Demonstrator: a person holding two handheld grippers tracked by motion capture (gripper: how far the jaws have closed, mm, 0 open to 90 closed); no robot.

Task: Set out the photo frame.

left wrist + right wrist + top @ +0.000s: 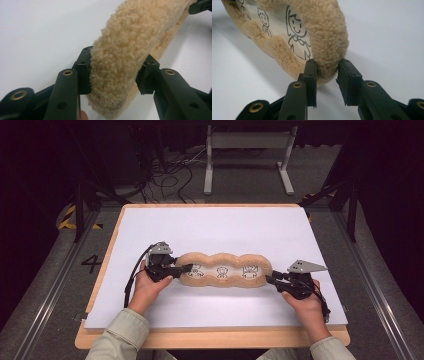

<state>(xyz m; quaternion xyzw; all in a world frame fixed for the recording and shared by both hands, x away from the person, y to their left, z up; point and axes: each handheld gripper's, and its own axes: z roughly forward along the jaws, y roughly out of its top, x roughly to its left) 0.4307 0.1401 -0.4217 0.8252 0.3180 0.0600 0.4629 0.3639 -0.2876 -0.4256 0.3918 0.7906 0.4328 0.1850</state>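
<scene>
A tan fleece pad [222,270] with three rounded lobes stretches left to right across the middle of the white sheet [210,227]. Its white inner panel carries three line-drawn cartoon figures [297,32]. My left gripper [186,268] holds its left end. In the left gripper view the thick fleece rim [125,45] fills the space between the jaws of the left gripper [115,75], and both pads touch it. My right gripper [270,279] holds the right end. In the right gripper view the right gripper [327,72] pinches the rim [324,37] between its pads. A shadow lies on the sheet under that end.
The sheet covers a wooden board whose edge [200,337] runs along the near side. Beyond the table's far edge stand a white metal frame [247,150] and loose cables [170,175] on the floor. Black stands flank the table at both sides.
</scene>
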